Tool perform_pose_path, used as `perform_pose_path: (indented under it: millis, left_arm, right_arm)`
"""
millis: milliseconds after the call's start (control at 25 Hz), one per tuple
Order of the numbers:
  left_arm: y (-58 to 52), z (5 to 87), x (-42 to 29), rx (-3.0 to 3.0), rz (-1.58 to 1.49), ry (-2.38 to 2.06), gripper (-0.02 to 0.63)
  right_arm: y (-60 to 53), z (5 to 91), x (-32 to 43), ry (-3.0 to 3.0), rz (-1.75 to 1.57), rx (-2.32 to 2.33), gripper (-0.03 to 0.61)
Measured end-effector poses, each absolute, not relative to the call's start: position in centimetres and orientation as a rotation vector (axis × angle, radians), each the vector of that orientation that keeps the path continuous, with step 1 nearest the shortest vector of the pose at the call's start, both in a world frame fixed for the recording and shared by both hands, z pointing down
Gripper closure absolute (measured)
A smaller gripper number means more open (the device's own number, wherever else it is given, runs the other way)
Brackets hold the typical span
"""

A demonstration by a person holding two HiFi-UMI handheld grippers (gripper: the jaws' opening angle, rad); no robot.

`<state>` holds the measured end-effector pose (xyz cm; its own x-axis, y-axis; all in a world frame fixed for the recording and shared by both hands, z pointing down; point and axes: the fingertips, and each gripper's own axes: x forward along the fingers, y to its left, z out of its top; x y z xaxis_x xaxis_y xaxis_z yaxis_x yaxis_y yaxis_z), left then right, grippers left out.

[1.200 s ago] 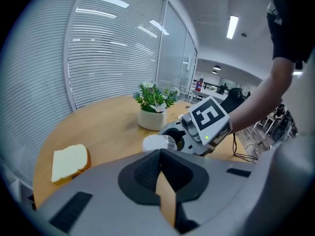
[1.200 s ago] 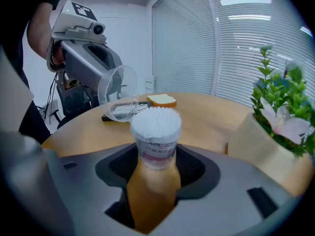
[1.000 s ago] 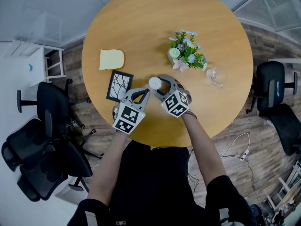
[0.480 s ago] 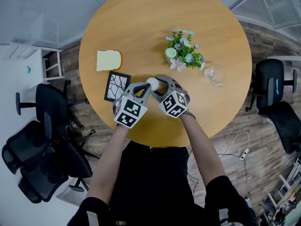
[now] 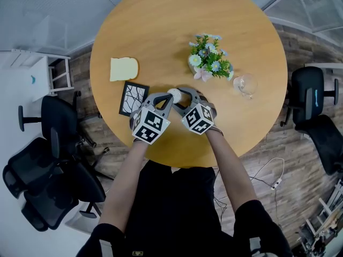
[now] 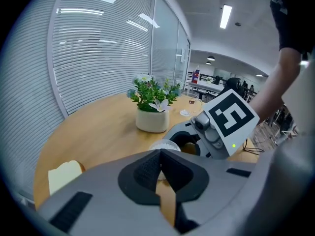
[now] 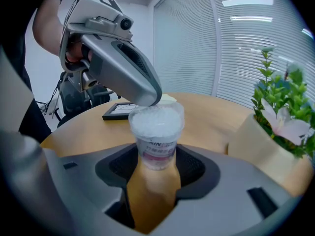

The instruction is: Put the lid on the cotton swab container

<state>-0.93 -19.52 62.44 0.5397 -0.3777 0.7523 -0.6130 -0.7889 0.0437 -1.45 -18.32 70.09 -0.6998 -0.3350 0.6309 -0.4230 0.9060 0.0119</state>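
Observation:
The cotton swab container (image 7: 156, 132), clear plastic packed with white swabs, stands upright on the round wooden table (image 5: 161, 25). A clear lid (image 7: 156, 113) sits on its top. My right gripper (image 7: 156, 162) is shut on the container's lower part, one pad on each side. My left gripper (image 7: 146, 95) is shut, and its joined tips rest against the lid's far upper edge. In the head view the container (image 5: 173, 93) shows between the left gripper (image 5: 166, 99) and the right gripper (image 5: 179, 97). In the left gripper view the container top (image 6: 165, 145) lies just beyond the closed left gripper (image 6: 160, 155).
A white pot of flowers (image 5: 210, 58) stands right of the container, with an overturned glass (image 5: 245, 84) beyond it. A black picture frame (image 5: 134, 98) and a slice of bread (image 5: 124, 68) lie to the left. Office chairs stand on the left (image 5: 48, 159) and right (image 5: 311, 100).
My left gripper has moved in toward the container, and its tips now sit at the container's top. The right gripper and the container have stayed where they were.

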Motion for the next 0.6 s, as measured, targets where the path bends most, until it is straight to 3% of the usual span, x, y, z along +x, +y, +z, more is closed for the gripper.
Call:
perform_pose_path:
  millis: [600]
  left_arm:
    - [-19.49, 62.90, -0.68, 2.487, 1.235, -0.790, 0.607]
  right_arm:
    - [-18.30, 70.06, -1.49, -2.406, 0.171, 0.544, 0.344]
